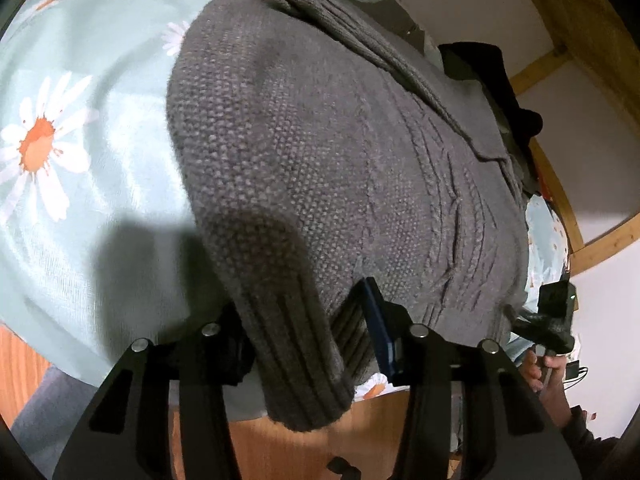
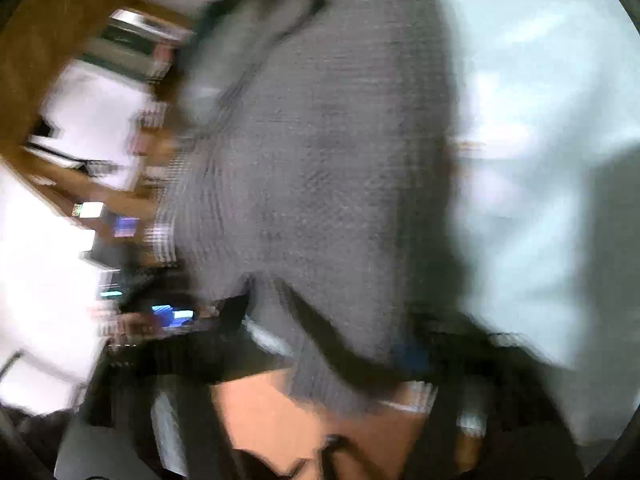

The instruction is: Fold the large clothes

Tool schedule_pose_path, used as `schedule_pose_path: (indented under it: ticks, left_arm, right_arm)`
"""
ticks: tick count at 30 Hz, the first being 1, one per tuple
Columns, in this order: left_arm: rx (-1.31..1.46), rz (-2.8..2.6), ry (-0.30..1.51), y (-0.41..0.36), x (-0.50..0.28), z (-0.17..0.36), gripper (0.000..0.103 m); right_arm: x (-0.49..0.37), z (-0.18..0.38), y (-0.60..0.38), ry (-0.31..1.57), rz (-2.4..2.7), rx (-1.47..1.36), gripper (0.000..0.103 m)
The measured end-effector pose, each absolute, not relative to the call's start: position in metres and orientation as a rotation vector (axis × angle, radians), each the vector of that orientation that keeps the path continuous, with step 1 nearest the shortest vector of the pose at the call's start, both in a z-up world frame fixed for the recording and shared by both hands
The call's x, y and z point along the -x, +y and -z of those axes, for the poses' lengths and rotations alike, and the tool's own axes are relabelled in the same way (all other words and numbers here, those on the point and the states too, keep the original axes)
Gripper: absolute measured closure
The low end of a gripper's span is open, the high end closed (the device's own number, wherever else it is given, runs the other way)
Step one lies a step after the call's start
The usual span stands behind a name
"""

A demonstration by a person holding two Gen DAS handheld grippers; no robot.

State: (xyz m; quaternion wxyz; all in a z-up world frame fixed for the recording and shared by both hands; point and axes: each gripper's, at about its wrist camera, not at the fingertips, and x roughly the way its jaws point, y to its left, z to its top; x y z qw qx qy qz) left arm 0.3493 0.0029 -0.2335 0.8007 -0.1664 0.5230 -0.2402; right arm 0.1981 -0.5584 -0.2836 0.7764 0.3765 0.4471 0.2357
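A pale green bedspread (image 1: 80, 208) printed with white and orange daisies covers the surface, and a large grey knitted sweater (image 1: 320, 152) lies spread across it, moss stitch on the body, cable ribs down one side. Its ribbed cuff (image 1: 304, 364) hangs over the near edge, draped between the fingers of the left gripper (image 1: 312, 344); the pads seem to pinch the knit, though the near one is hidden behind it. The right wrist view is heavily smeared: the sweater (image 2: 320, 160) fills its middle, a ribbed edge drooping between the right gripper (image 2: 340, 344) fingers, whose jaws stand wide apart. A dark garment (image 1: 500, 76) is cut off beyond.
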Motion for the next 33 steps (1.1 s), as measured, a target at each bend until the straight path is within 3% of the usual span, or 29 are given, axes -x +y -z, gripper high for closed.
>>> schedule_pose_path:
  ticks: [1, 2, 3, 4, 6, 18, 22, 24, 27, 28, 29, 30, 33]
  left_arm:
    - [0.345, 0.521, 1.123, 0.001, -0.349, 0.233, 0.057]
    - [0.344, 0.525, 1.122, 0.000, -0.348, 0.232, 0.058]
    - [0.353, 0.535, 1.119, 0.001, -0.347, 0.230, 0.069]
    - [0.373, 0.551, 1.112, 0.002, -0.346, 0.228, 0.076]
    - [0.380, 0.568, 1.092, 0.003, -0.343, 0.222, 0.080]
    - [0.421, 0.539, 1.212, 0.017, -0.307, 0.223, 0.088]
    - [0.421, 0.570, 1.250, 0.011, -0.287, 0.226, 0.088]
    - [0.411, 0.581, 1.279, 0.000, -0.286, 0.234, 0.086]
    - [0.399, 0.530, 1.310, -0.009, -0.293, 0.249, 0.069]
    - [0.379, 0.518, 1.312, -0.012, -0.295, 0.253, 0.069]
    - [0.362, 0.517, 1.306, -0.020, -0.293, 0.251, 0.070]
    - [0.358, 0.537, 1.284, -0.021, -0.291, 0.246, 0.079]
    - [0.411, 0.576, 1.215, -0.010, -0.281, 0.225, 0.091]
  right_arm:
    - [-0.199, 0.282, -0.554, 0.961, -0.517, -0.816, 0.018]
    - [-0.200, 0.281, -0.548, 0.964, -0.534, -0.800, 0.065]
    - [-0.200, 0.280, -0.544, 0.967, -0.532, -0.786, 0.090]
    - [-0.199, 0.277, -0.544, 0.949, -0.555, -0.803, 0.090]
    - [-0.193, 0.265, -0.548, 0.886, -0.601, -0.838, 0.091]
    - [-0.140, 0.261, -0.611, 0.755, -0.491, -1.168, 0.092]
    - [-0.127, 0.247, -0.608, 0.789, -0.527, -1.087, 0.092]
    - [-0.136, 0.251, -0.600, 0.843, -0.540, -1.055, 0.091]
    - [-0.156, 0.267, -0.587, 0.923, -0.509, -1.035, 0.089]
    - [-0.160, 0.271, -0.585, 0.932, -0.494, -1.039, 0.090]
    - [-0.161, 0.272, -0.586, 0.931, -0.487, -1.037, 0.091]
    - [-0.160, 0.271, -0.587, 0.922, -0.491, -1.038, 0.091]
    - [-0.146, 0.256, -0.591, 0.847, -0.526, -1.068, 0.091]
